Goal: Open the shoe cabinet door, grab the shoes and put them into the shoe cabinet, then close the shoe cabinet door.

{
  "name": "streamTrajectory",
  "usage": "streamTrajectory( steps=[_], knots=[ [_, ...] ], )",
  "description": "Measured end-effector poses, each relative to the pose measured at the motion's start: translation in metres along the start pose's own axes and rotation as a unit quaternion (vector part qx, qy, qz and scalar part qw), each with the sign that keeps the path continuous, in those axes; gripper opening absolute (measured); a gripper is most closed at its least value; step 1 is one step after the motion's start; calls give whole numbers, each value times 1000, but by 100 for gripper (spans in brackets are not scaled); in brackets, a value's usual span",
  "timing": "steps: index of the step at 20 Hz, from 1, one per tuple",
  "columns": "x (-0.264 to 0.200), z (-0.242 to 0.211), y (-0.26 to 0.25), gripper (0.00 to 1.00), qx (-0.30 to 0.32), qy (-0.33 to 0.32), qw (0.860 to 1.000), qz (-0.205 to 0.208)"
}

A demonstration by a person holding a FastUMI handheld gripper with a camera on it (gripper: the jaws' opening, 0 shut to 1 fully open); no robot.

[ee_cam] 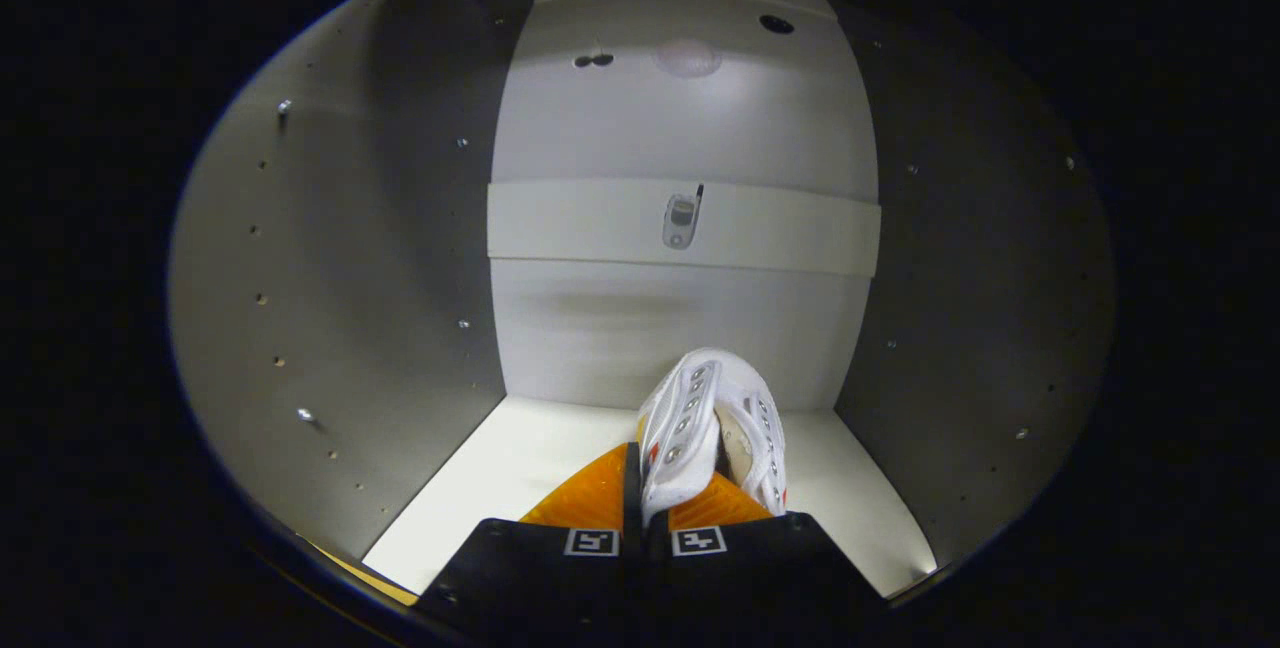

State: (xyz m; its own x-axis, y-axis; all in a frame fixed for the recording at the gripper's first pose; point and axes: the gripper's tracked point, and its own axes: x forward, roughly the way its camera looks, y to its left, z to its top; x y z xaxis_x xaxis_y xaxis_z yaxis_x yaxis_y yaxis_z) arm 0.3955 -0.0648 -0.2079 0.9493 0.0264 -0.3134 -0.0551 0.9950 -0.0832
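I am looking into the open shoe cabinet (380, 258), a pale compartment with side walls full of small peg holes. My gripper (648, 488) is shut on a white lace-up shoe (712, 423), pinching its upper edge between both fingers. The shoe hangs just ahead of the fingers, toe pointing toward the back panel, above the white cabinet floor (480, 488). I cannot tell whether its sole touches the floor.
A horizontal rail (560, 223) crosses the back panel at mid height, with a small metal fitting (681, 221) at its centre. Side walls stand close on the left and right (960, 308). A dark hole (776, 24) sits near the top of the back panel.
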Motion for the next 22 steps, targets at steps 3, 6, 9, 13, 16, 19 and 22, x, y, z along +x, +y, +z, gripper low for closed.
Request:
streamTrajectory(
  steps=[3, 6, 9, 13, 16, 19, 22],
  knots=[
    [15, -13, 0, 4, -1, 12, 1000, 3],
    [18, -19, 0, 4, 10, 25, 1000, 14],
    [19, -25, 3, 4, 10, 35, 999, 14],
    [14, -27, 6, 11, 20, 44, 999, 9],
    [3, -21, 11, 27, 17, 39, 999, 15],
    [-13, -19, 11, 44, 4, 38, 999, 14],
    [-30, -21, 13, 54, 6, 39, 999, 10]
  ],
)
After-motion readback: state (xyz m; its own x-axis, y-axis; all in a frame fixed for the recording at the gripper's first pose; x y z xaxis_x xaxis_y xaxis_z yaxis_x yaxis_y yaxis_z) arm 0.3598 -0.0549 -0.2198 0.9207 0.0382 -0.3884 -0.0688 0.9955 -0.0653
